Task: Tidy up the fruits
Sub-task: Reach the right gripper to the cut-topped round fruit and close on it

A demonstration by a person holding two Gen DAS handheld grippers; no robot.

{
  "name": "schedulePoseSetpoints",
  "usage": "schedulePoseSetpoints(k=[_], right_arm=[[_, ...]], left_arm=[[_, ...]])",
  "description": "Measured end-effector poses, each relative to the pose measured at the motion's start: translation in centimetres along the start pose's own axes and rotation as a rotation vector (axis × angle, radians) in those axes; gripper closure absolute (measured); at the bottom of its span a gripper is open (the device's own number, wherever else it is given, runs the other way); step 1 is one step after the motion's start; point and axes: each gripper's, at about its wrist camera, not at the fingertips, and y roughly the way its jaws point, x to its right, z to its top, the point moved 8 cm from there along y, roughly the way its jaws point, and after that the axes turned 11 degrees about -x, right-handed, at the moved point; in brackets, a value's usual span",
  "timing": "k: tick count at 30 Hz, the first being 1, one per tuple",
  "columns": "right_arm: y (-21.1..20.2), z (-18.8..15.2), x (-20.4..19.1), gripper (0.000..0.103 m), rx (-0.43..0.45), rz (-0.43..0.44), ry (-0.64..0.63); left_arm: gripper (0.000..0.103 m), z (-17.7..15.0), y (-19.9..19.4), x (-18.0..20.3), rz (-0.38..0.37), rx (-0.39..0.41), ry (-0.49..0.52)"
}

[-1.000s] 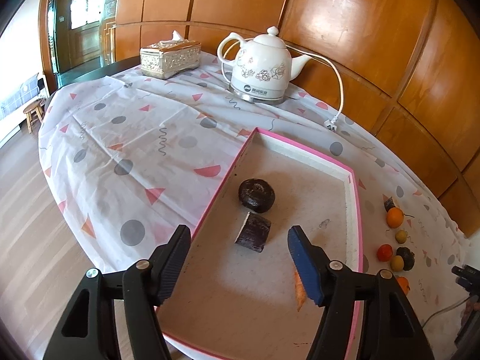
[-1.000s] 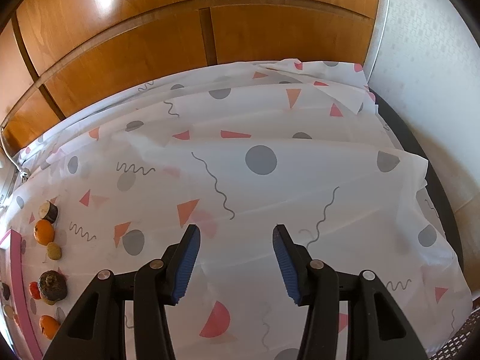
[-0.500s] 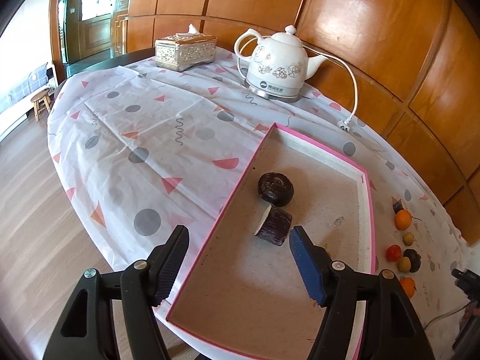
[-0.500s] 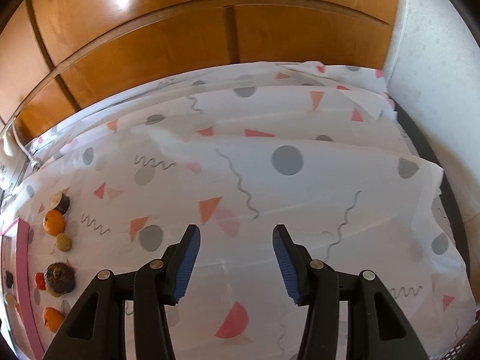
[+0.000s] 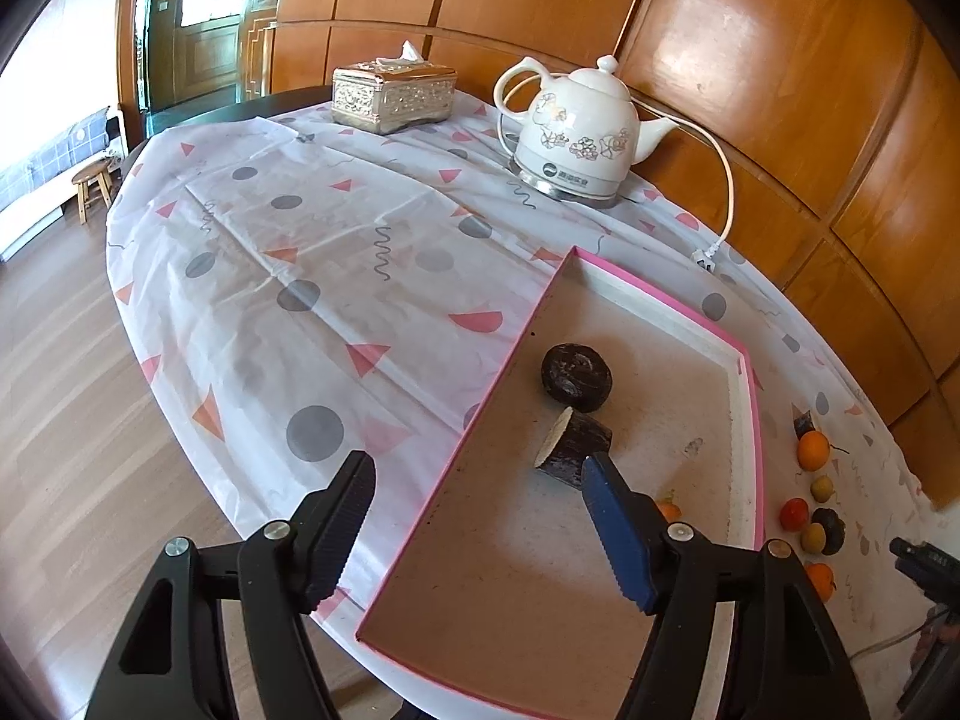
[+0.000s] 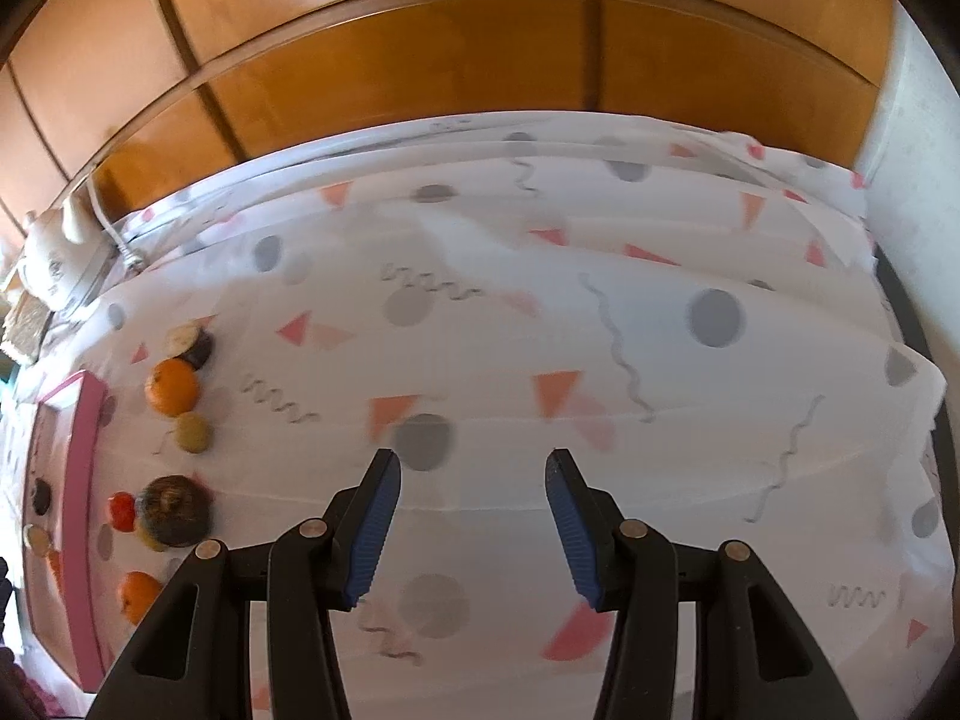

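Note:
A pink-rimmed tray (image 5: 757,420) lies on the table, holding a round dark fruit (image 5: 576,373), a cut dark piece (image 5: 575,447) and a small orange bit (image 5: 667,507) behind the right finger. My left gripper (image 5: 477,483) hovers open over the tray's near-left edge, nothing between its fingers. Right of the tray lie loose fruits: an orange (image 5: 813,450), a red one (image 5: 794,514), a dark one (image 5: 831,531). In the right wrist view the same row shows at the left: orange (image 6: 172,387), dark fruit (image 6: 175,510). My right gripper (image 6: 473,468) is open over bare tablecloth.
A white kettle (image 5: 576,138) with its cord and a silver tissue box (image 5: 393,96) stand at the table's far side. Wood panelling runs behind the table. The tablecloth (image 6: 600,330) hangs over the table edges; wooden floor lies beyond at the left.
The left gripper has drifted left, off the tray's middle to its left edge. The right view has swung towards the fruit row, which now sits larger and closer at the left.

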Motion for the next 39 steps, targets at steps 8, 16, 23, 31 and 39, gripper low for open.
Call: schedulePoseSetpoints(k=[8,16,23,31,39], right_arm=[[1.7,1.9,-7.2,0.052,-0.015,0.127,-0.048],[4.3,5.6,-15.0,0.052,-0.036,0.2,-0.119],[8.5,7.3,-19.4,0.052,-0.116,0.137,-0.186],[9.8,7.4,-20.4,0.07,-0.105,0.041,-0.238],[8.0,8.3,-18.5,0.07,-0.046,0.068,-0.176]], left_arm=[[0.03,-0.4,0.1,-0.4,0.013,-0.007,-0.008],[0.029,-0.3,0.0,-1.0,0.033,0.008,-0.008],[0.029,-0.1,0.1,-1.7,0.054,0.01,-0.018],[0.029,-0.2,0.3,-2.3,0.051,0.008,-0.026],[0.029,-0.5,0.1,-2.2,0.042,0.006,-0.028]])
